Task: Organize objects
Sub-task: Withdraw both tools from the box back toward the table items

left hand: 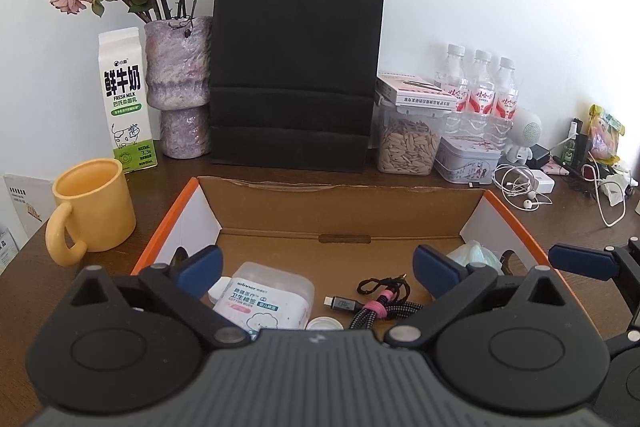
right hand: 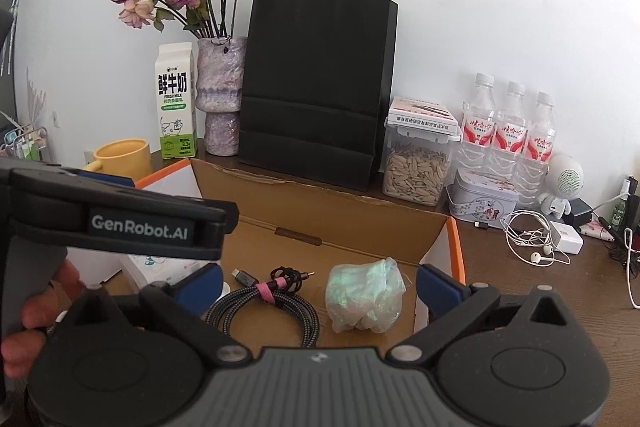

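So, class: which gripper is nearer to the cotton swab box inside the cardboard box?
Left. The left gripper hangs open right over the cotton swab box. The right gripper is open further along, over the coiled cable and crumpled bag.

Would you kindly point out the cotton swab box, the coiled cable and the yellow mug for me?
cotton swab box (left hand: 266, 301), left wrist view, on its printed label.
coiled cable (right hand: 268, 311), right wrist view, on the braided loop.
yellow mug (left hand: 94, 205), left wrist view, on its side wall.
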`<state>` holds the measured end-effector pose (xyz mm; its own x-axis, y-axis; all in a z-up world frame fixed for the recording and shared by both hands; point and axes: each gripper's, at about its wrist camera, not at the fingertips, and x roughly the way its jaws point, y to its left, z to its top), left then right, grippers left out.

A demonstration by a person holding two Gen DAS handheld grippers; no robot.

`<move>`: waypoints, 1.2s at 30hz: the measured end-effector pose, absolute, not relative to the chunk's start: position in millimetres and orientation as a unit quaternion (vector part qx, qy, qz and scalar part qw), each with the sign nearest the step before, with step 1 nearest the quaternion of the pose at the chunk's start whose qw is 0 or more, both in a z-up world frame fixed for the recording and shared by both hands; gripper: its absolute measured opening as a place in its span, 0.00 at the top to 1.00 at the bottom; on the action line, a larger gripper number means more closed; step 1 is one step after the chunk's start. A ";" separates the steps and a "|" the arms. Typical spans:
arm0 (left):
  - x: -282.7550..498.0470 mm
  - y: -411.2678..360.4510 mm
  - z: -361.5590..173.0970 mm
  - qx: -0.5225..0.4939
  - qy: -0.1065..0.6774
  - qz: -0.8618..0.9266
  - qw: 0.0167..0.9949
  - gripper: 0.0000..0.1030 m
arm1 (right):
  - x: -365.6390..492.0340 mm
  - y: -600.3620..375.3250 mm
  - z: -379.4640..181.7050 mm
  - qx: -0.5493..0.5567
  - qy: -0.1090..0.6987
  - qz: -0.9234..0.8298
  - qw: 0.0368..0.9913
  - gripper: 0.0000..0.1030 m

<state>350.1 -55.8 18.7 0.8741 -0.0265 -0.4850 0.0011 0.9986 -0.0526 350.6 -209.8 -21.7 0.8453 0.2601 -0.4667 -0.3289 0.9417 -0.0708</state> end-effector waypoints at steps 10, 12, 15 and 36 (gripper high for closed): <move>310.6 -56.5 21.8 -0.038 0.255 0.008 0.966 0.00 | 318.8 -215.5 -13.3 -0.075 0.216 0.143 0.963 0.00; 300.3 -56.4 20.1 -0.037 0.261 0.012 0.965 0.00 | 308.7 -219.6 -14.4 -0.068 0.220 0.140 0.963 0.00; 284.1 -57.7 16.6 -0.033 0.270 0.016 0.962 0.00 | 292.6 -226.1 -16.1 -0.062 0.224 0.136 0.963 0.00; 197.8 -46.8 -5.7 -0.043 0.322 0.041 0.945 0.00 | 204.6 -240.8 -39.4 -0.023 0.254 0.127 0.958 0.00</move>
